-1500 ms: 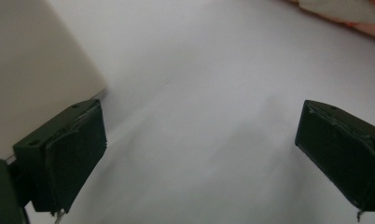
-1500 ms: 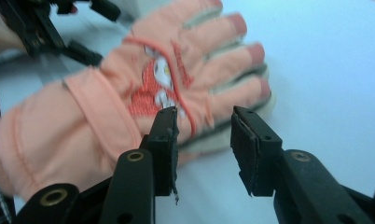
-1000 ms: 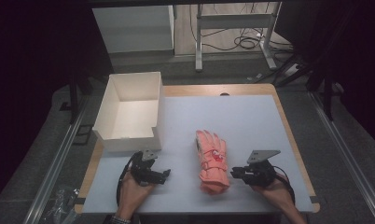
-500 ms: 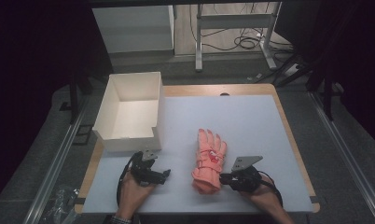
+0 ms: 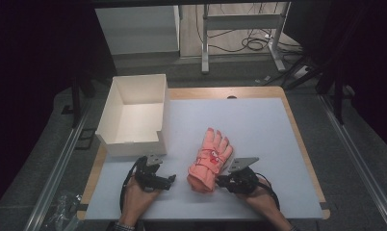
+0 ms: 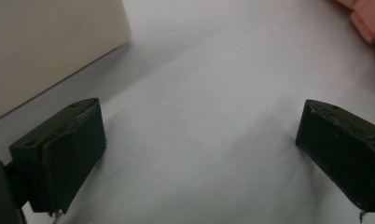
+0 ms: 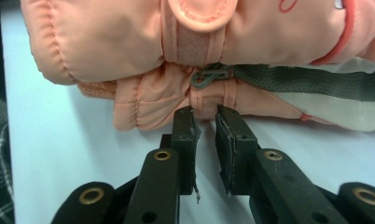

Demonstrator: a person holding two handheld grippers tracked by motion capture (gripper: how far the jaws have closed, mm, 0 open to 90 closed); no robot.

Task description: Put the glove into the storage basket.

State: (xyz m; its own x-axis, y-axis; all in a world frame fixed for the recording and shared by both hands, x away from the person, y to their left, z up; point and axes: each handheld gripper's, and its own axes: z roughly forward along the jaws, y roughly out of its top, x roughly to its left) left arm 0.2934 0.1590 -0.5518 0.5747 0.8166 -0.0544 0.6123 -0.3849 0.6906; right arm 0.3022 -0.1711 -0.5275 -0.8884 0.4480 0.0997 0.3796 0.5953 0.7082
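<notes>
Right gripper (image 7: 205, 116) met the glove's (image 5: 210, 161) cuff side.
Glove lay lengthwise away from the person; jaws nearly together, tips touching its lower-layer edge, grip uncertain.

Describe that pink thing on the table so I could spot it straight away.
Start at the white open box on the pale table. Just right of it, nearer the person, lies a salmon-pink padded glove, fingers pointing away. It is the sole soft, coloured thing there, with the right tongs at its cuff.

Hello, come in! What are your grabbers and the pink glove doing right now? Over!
Left gripper open, idle. Right gripper fingers nearly shut, tips at pink glove cuff edge; grip unclear. Nothing in the way.
</notes>
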